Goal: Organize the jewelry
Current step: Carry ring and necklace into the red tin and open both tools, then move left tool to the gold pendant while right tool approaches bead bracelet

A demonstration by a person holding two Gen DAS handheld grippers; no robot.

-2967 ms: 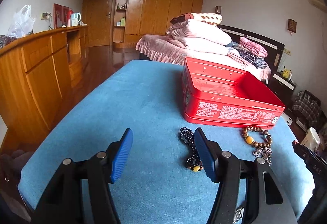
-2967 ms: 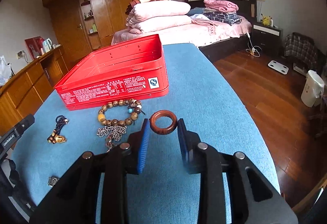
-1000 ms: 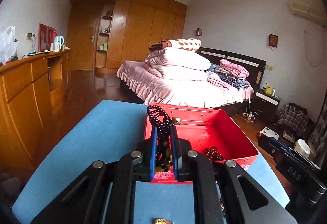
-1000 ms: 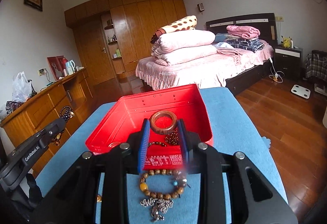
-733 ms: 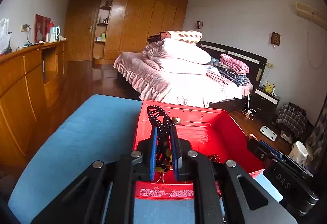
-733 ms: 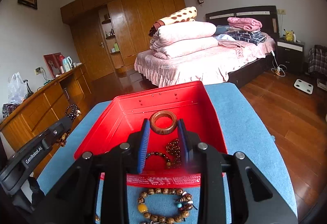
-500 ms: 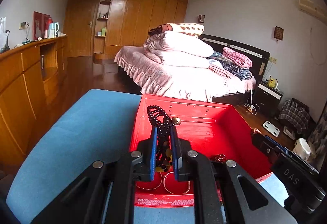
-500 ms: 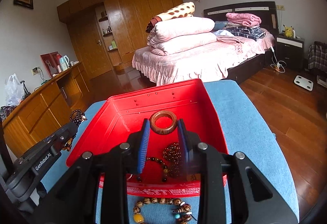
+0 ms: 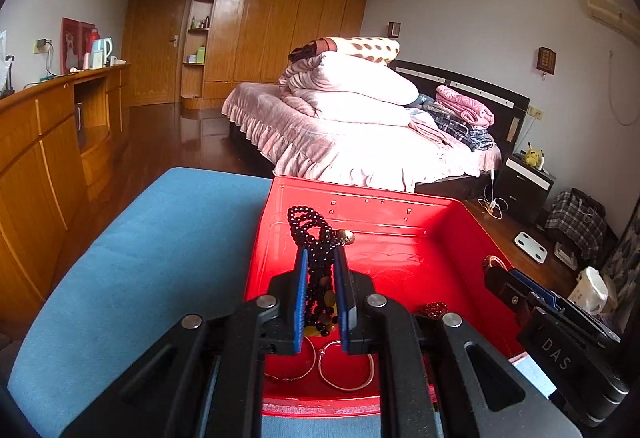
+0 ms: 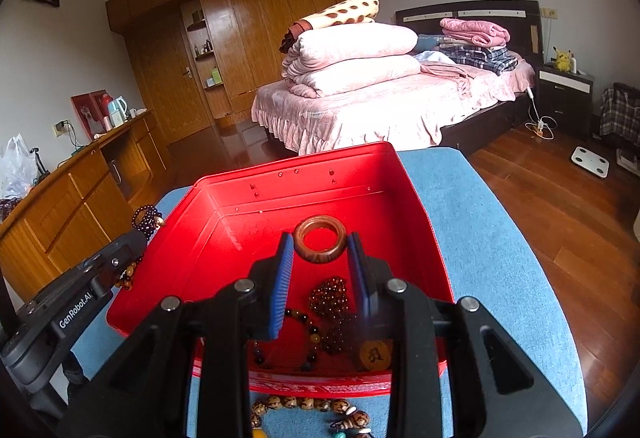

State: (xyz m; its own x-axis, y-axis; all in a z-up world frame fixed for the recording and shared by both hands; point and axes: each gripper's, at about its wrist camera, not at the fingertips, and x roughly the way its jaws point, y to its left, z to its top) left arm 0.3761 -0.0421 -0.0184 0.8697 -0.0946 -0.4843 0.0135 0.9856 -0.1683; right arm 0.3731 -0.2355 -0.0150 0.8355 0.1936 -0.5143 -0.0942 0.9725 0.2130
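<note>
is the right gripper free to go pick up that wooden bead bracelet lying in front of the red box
Probably not yet. The right gripper is shut on a wooden ring over the red box. Nothing covers the bead bracelet, but the jaws must drop the ring first.

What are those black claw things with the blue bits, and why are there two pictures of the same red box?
They are grabbing tools. A person holds one in each hand, and each tool has a small camera that looks forward along its two fingers. So you get two pictures: one from the left hand's tool, one from the right hand's.

The left gripper is squeezing a string of black beads. The right gripper is holding a brown wooden ring between its blue fingers.

Both are held over an open red box that stands on a blue cloth-covered table. Jewelry already lies in the box: two thin bangles and dark red beads. A brown bead bracelet lies on the cloth in front of the box.
</note>
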